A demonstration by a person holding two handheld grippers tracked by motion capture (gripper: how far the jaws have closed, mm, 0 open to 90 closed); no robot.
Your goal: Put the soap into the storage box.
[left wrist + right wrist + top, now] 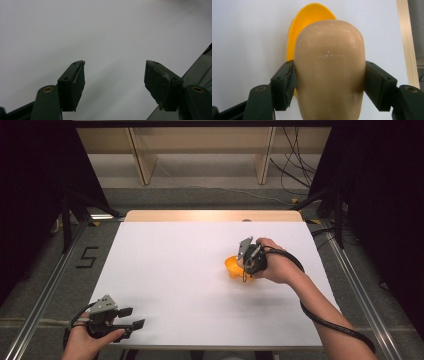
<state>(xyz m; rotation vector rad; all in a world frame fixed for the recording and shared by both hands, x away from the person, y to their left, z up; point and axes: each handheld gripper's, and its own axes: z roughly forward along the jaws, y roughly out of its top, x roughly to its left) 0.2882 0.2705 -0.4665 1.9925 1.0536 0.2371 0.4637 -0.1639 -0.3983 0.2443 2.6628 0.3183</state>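
A smooth tan rounded object [329,65], shaped like a potato, sits between the jaws of my right gripper [329,82], which is shut on its sides. Beneath and beyond it lies an orange bowl [309,20]; the same orange bowl [232,266] rests on the white table right of centre, partly hidden by my right gripper [246,265]. My left gripper [131,318] rests near the table's front left corner, its jaws apart. In the left gripper view my left gripper [115,75] is open over bare white surface with nothing between the jaws.
The white table top [190,285] has a wooden strip [215,215] along its far edge. Metal rails [40,305] run on the floor at both sides. Cables [295,165] lie on the floor beyond the table.
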